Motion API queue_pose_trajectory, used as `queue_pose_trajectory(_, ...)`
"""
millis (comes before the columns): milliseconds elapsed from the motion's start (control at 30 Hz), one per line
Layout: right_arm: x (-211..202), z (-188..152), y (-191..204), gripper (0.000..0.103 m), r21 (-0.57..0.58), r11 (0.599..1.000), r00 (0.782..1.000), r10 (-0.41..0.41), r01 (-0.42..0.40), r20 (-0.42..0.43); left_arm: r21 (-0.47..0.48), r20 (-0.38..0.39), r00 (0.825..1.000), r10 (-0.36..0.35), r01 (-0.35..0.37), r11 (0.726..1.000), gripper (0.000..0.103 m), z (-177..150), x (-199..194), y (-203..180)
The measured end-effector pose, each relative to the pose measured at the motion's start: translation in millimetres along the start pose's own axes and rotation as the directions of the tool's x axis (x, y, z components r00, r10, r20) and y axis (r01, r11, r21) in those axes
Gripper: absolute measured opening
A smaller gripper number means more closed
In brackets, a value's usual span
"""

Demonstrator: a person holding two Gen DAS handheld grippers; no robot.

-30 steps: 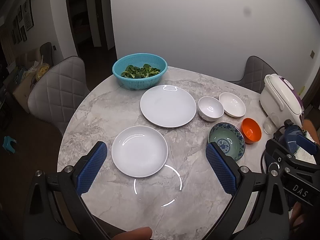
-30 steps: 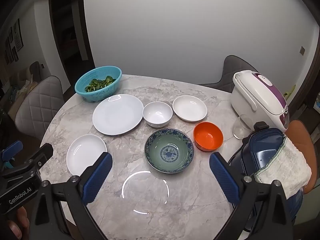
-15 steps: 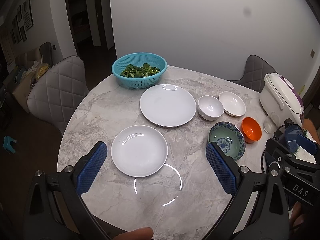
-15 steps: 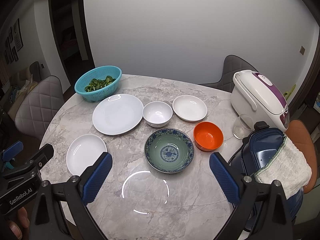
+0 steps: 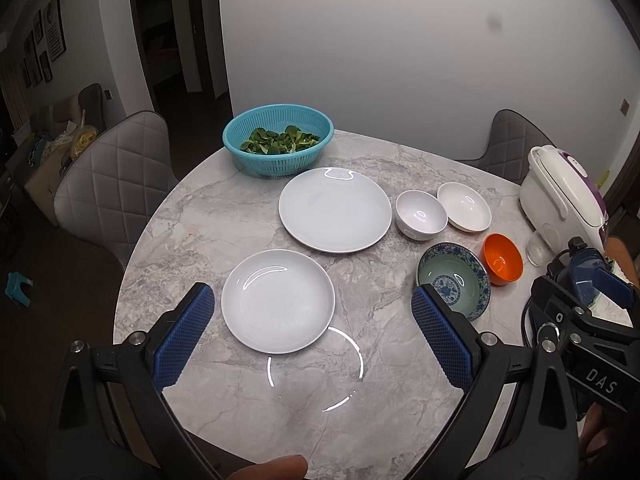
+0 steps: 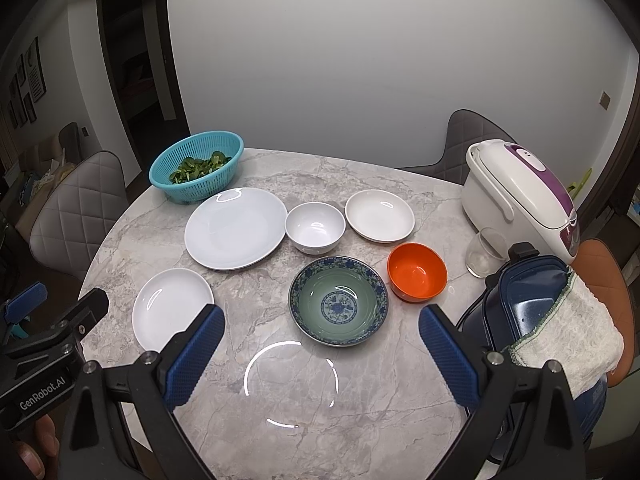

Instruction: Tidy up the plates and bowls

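On the round marble table [image 5: 224, 220] lie a small white plate [image 5: 278, 300] [image 6: 172, 310], a large white plate [image 5: 335, 210] [image 6: 236, 227], a white bowl [image 5: 421, 214] [image 6: 315, 227], a shallow white dish [image 5: 464, 207] [image 6: 380, 216], a blue-patterned green bowl [image 5: 454, 286] [image 6: 339, 300] and an orange bowl [image 5: 503, 258] [image 6: 417, 271]. My left gripper [image 5: 314, 308] is open and empty, above the small plate. My right gripper [image 6: 322, 326] is open and empty, above the patterned bowl.
A teal basket of greens [image 5: 278, 144] [image 6: 196, 166] stands at the back left. A white and purple rice cooker [image 6: 520, 196], a glass [image 6: 482, 252] and a blue container with a cloth [image 6: 560, 312] are at the right. Grey chairs [image 5: 112, 176] ring the table.
Almost nothing has changed. Both grippers have stayed open and nearly still above the table.
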State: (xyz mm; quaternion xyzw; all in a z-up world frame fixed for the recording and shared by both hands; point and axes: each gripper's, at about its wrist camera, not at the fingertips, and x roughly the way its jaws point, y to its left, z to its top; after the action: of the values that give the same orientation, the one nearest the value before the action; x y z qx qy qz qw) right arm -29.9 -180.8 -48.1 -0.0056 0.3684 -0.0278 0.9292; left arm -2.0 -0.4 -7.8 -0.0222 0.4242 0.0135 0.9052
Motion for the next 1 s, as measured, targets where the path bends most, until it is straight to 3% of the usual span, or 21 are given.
queue_pose_trajectory(1000, 1.0, 0.1, 0.2, 0.100, 0.000, 1.000, 1.000, 0.001, -0.001, -0.002, 0.000, -0.003, 1.000, 0.000, 0.000, 1.000, 0.100, -0.7, 0.9, -0.7)
